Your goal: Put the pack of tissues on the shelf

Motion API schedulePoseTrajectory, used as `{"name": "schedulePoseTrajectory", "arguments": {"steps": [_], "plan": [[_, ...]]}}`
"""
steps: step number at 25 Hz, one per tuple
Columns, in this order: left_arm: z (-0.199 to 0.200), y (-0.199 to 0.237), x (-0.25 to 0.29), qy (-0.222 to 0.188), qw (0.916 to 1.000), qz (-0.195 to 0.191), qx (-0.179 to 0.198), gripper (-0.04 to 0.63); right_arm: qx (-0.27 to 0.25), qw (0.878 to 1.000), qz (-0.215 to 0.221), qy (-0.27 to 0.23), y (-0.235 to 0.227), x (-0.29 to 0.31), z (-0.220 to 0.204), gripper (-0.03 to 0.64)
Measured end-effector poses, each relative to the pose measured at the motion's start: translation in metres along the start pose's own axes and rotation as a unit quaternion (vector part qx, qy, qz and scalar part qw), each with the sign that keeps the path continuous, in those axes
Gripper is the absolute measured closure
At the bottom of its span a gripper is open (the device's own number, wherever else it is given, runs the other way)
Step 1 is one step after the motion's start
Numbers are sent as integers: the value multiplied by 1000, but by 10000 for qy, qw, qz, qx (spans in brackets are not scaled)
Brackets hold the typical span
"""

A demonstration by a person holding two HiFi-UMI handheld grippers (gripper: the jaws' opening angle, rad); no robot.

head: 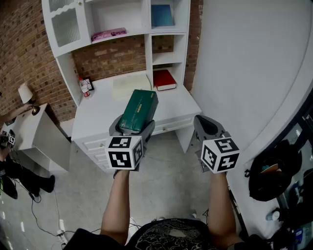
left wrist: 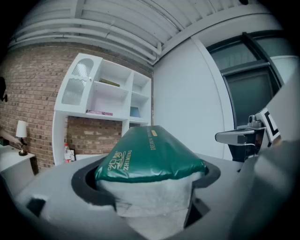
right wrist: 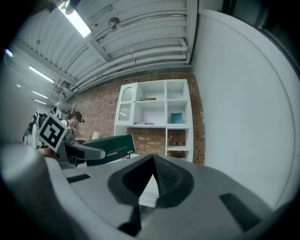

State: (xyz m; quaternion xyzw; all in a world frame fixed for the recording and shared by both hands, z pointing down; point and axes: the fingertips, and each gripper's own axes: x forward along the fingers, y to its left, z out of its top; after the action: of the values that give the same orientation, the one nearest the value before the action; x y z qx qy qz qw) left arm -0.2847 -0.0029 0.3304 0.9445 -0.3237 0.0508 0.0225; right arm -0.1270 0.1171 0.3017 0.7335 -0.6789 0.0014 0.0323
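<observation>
Standing before the white desk (head: 105, 110), the person holds both grippers out at about the same height; the left gripper (head: 132, 131) has its jaws spread wide and pressed against the two sides of the green pack of tissues (head: 139, 110), which sticks out forward past the jaws, its white end facing back toward the hand; the pack is in the air in front of the desk, pointed at the shelf unit (head: 146, 19) and resting on none of its boards; the right gripper (head: 205, 124) hangs just beside it, to the right, jaws brought together at the tips with nothing between them; on the shelves sit a pink packet (head: 108, 34) on the wide middle board and a blue book (head: 162, 15) upright in the upper right compartment; a red book (head: 164, 79) lies on the desk below that; a small bottle (head: 84, 87) stands at the desk's left, by the brick wall (head: 24, 49); a lamp (head: 25, 93) sits on a low table further left.
</observation>
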Motion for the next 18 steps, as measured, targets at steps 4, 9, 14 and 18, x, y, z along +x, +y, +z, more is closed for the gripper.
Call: {"name": "schedulePoseTrajectory", "arguments": {"steps": [4, 9, 14, 18], "plan": [[-2, 3, 6, -25, 10000, 11, 7, 132, 42, 10000, -28, 5, 0, 3, -3, 612], [0, -1, 18, -41, 10000, -76, -6, 132, 22, 10000, -50, 33, -5, 7, -6, 613], [-3, -8, 33, -3, 9999, -127, -12, 132, 39, 10000, -53, 48, -17, 13, -10, 612], [-3, -9, 50, -14, 9999, -91, -45, 132, 62, 10000, 9, 56, -30, 25, -14, 613]]}}
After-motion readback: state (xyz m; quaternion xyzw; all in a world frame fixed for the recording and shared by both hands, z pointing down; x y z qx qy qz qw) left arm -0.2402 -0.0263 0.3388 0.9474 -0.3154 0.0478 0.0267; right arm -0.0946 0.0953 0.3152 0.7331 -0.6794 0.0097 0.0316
